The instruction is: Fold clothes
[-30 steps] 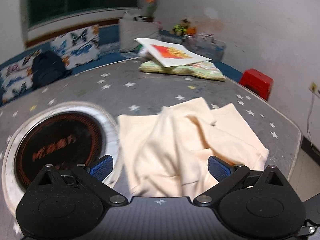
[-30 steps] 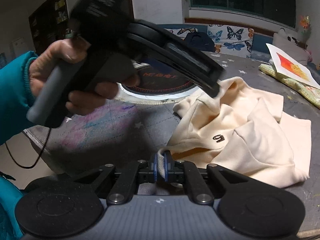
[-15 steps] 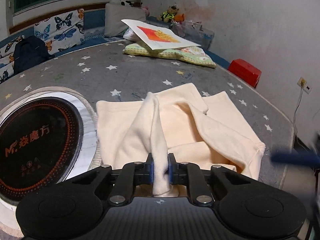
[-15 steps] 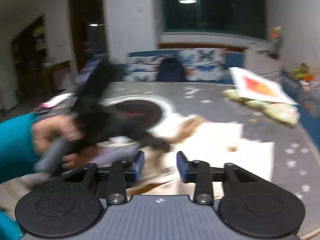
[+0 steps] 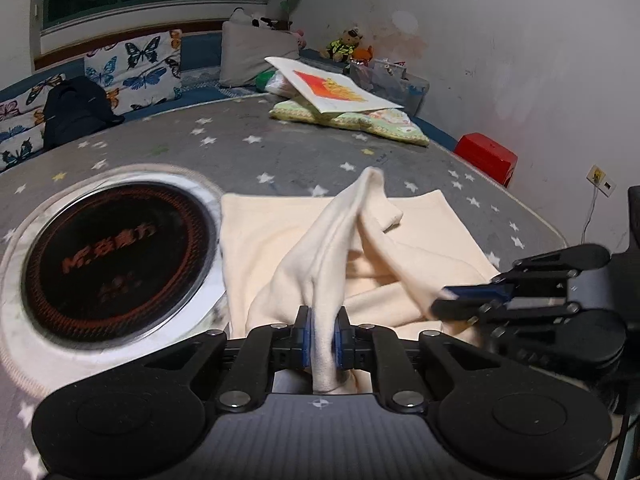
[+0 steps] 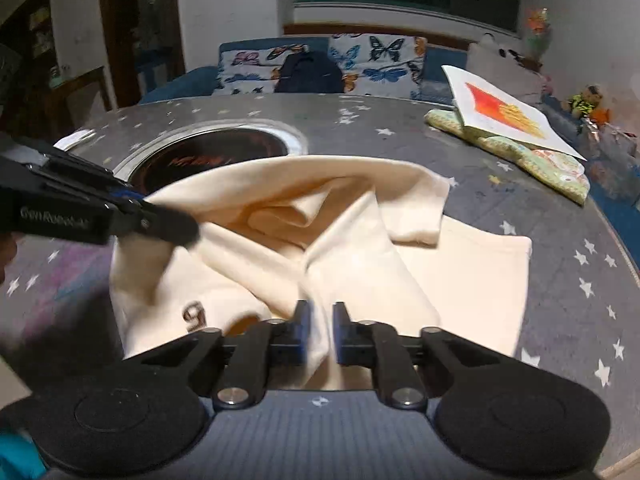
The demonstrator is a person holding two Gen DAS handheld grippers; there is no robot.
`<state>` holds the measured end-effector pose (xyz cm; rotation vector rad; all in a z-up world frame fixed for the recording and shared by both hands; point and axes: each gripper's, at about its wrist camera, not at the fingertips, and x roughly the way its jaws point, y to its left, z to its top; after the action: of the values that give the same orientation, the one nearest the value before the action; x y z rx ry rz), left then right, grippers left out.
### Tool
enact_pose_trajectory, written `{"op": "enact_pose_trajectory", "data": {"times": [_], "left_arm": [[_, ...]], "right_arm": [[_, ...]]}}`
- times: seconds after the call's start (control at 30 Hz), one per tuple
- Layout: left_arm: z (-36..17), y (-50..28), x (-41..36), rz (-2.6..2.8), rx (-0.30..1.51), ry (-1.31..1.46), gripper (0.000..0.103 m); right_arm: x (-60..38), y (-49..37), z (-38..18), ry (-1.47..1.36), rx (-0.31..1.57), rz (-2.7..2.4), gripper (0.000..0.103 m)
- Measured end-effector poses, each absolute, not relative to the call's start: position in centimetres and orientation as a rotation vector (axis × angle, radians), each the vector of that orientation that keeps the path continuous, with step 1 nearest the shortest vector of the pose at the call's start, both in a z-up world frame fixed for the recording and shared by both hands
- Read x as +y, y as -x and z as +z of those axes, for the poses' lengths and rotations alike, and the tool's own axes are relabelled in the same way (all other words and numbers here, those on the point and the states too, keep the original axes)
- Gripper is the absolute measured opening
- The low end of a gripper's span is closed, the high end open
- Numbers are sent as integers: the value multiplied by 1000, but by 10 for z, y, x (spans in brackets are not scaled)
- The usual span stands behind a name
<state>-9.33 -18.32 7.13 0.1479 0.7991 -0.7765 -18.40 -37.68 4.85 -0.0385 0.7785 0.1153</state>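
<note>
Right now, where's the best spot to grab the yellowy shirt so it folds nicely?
Probably its near hem, from the table's near edge. The cream shirt lies flat at the far side but bunches in front. The left gripper and right gripper are already shut on raised folds there.

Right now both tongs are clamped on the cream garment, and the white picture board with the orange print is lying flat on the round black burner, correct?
Not quite. The picture board lies propped on the green cushion at the far side of the table, not on the burner, as the left wrist view shows. The rest holds: left tongs and right tongs are both clamped on the cream garment.
</note>
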Motion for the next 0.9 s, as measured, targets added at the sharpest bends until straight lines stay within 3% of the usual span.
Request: {"op": "enact_pose_trajectory", "data": {"times": [0.6, 0.83, 0.9], "left_arm": [[48, 118, -84, -640, 921, -164, 10], [63, 137, -90, -694, 800, -282, 35], [72, 144, -101, -739, 733, -310, 35]], "right_arm": [[-362, 265, 70, 172, 928, 291, 2], [-370, 258, 87, 108, 837, 271, 14], [-371, 250, 88, 94, 817, 258, 18]]}}
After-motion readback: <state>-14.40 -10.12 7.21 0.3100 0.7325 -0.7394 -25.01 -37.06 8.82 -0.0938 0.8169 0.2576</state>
